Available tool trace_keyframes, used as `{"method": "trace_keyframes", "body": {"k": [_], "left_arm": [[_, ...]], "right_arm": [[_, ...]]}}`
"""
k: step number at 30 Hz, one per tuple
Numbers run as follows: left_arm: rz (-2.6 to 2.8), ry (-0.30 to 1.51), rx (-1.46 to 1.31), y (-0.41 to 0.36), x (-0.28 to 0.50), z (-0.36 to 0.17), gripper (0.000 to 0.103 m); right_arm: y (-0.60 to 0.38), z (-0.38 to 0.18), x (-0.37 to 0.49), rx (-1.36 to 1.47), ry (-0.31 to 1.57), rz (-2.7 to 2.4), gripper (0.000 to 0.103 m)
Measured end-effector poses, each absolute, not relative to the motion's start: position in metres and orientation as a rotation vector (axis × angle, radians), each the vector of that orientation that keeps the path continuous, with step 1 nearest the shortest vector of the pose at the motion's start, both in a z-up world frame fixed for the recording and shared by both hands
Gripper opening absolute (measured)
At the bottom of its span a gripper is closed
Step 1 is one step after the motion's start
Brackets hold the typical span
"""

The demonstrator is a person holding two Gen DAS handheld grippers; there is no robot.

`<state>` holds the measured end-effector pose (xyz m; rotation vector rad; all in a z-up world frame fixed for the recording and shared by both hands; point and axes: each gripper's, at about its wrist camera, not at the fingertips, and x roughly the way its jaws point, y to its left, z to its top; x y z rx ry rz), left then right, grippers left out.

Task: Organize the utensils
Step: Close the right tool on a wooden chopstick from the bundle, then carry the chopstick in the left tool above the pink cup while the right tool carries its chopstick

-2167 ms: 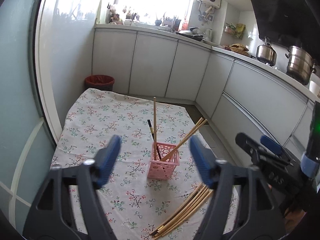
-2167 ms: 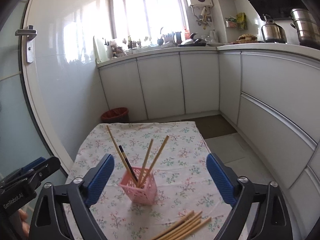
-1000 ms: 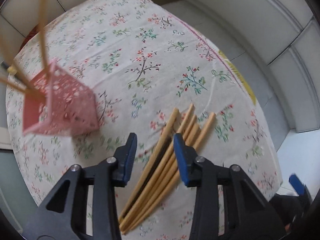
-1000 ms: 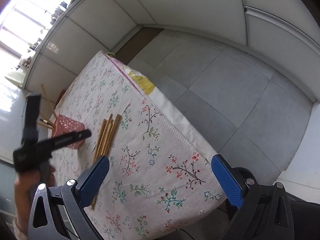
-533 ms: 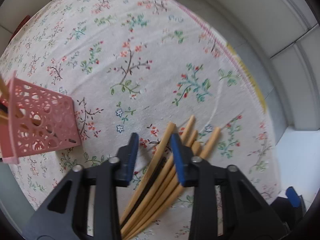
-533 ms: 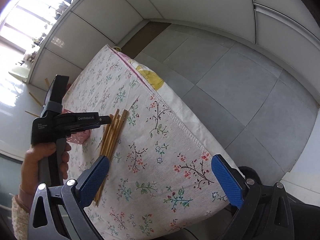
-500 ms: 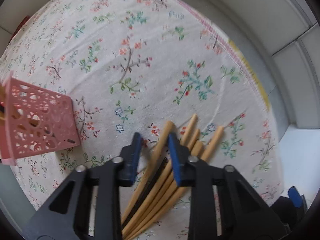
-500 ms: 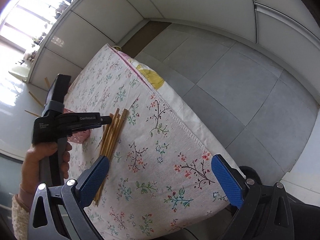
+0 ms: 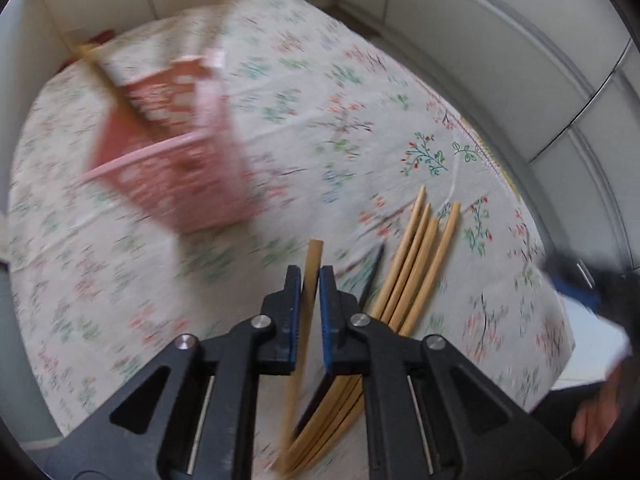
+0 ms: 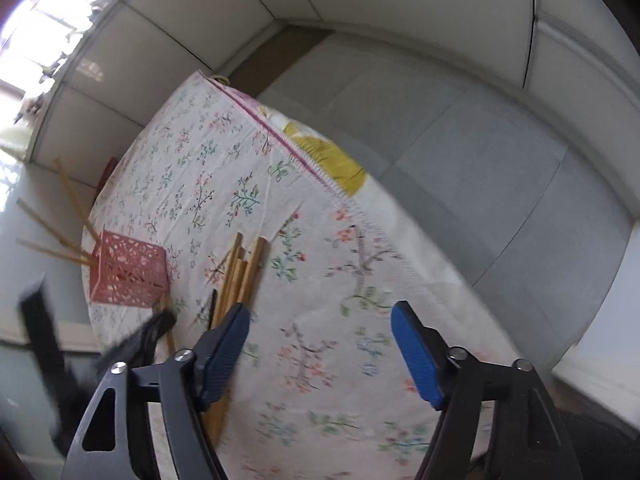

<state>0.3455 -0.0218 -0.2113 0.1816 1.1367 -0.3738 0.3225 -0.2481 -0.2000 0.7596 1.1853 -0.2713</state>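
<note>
Pinched between the clenched jaws of the left gripper (image 9: pixel 309 280), one wooden chopstick (image 9: pixel 312 258) is held just beside the loose chopsticks (image 9: pixel 424 256) on the worktop (image 9: pixel 120 280), near the pink basket (image 9: pixel 180 152); the right gripper (image 10: pixel 320 338) jaws, closing, hold nothing.

A table with a flowery cloth (image 9: pixel 352 92) holds the things. The cloth is white with little red, green and blue flowers, and it has a pink stitched edge and a yellow patch on the side that hangs down. A pink basket with holes (image 10: pixel 130 270) stands on the cloth. Near it, a bunch of wooden chopsticks (image 9: pixel 424 248) lies flat on the cloth, close together, with one dark stick (image 9: pixel 372 276) beside them.
</note>
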Motion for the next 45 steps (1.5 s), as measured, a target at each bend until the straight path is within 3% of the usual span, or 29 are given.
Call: {"method": "trace_keyframes", "body": {"k": [5, 6, 16, 20, 26, 29, 36, 45], "left_arm": [[-0.393, 1.053, 0.090, 0.026, 0.316, -0.180, 0.008], [-0.396, 1.044, 0.088, 0.030, 0.318, -0.177, 0.008], [-0.428, 1.008, 0.044, 0.052, 0.315, -0.161, 0.008], [-0.430, 0.991, 0.027, 0.054, 0.317, -0.160, 0.008], [-0.425, 0.983, 0.020, 0.055, 0.315, -0.158, 0.008], [-0.414, 0.973, 0.012, 0.059, 0.312, -0.155, 0.008], [-0.384, 0.947, -0.016, 0.068, 0.305, -0.146, 0.008], [-0.369, 0.834, -0.094, 0.074, 0.274, -0.119, 0.008]], "right_arm": [[-0.227, -0.221, 0.367, 0.769, 1.269, -0.340, 0.037], [-0.223, -0.224, 0.372, 0.759, 1.280, -0.350, 0.034], [-0.203, -0.231, 0.407, 0.642, 1.285, -0.499, 0.033], [-0.186, -0.233, 0.420, 0.460, 1.341, -0.551, 0.019], [-0.153, -0.236, 0.430, 0.168, 1.374, -0.540, 0.015], [-0.162, -0.234, 0.413, 0.253, 1.292, -0.478, 0.008], [-0.170, -0.215, 0.350, 0.316, 1.128, -0.374, 0.007], [-0.151, -0.137, 0.297, 0.261, 0.887, -0.197, 0.007]]}}
